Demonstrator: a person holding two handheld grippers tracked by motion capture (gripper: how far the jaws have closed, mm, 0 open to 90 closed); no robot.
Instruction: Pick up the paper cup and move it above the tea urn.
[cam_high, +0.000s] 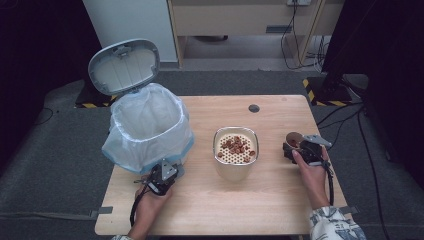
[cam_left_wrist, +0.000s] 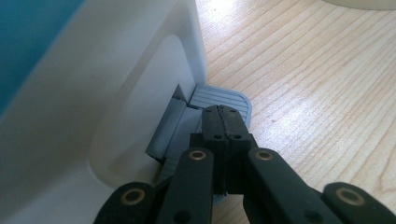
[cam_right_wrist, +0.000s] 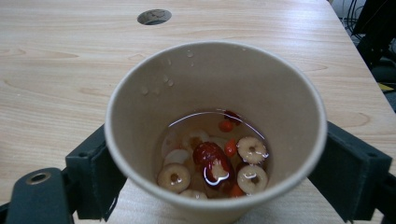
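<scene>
Each gripper is black, built of flat linked bars pinned with brass-ringed rivets. On the left gripper (cam_left_wrist: 223, 122) two square pads, each carrying small screw holes, are joined by a thin seam, with bars fanning back from them. The right gripper (cam_high: 300, 146) has blocky, matte black pads and a grey three-cornered plate on top. A black cable trails behind each body. Behind the right gripper, the sleeve (cam_high: 334, 225) looks pale with a dark pattern, though it is small and blurred.

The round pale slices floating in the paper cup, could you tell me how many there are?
5 at least. In the paper cup: two slices at right, one front left, two paler ones behind it. More may be hidden under the red date.
</scene>
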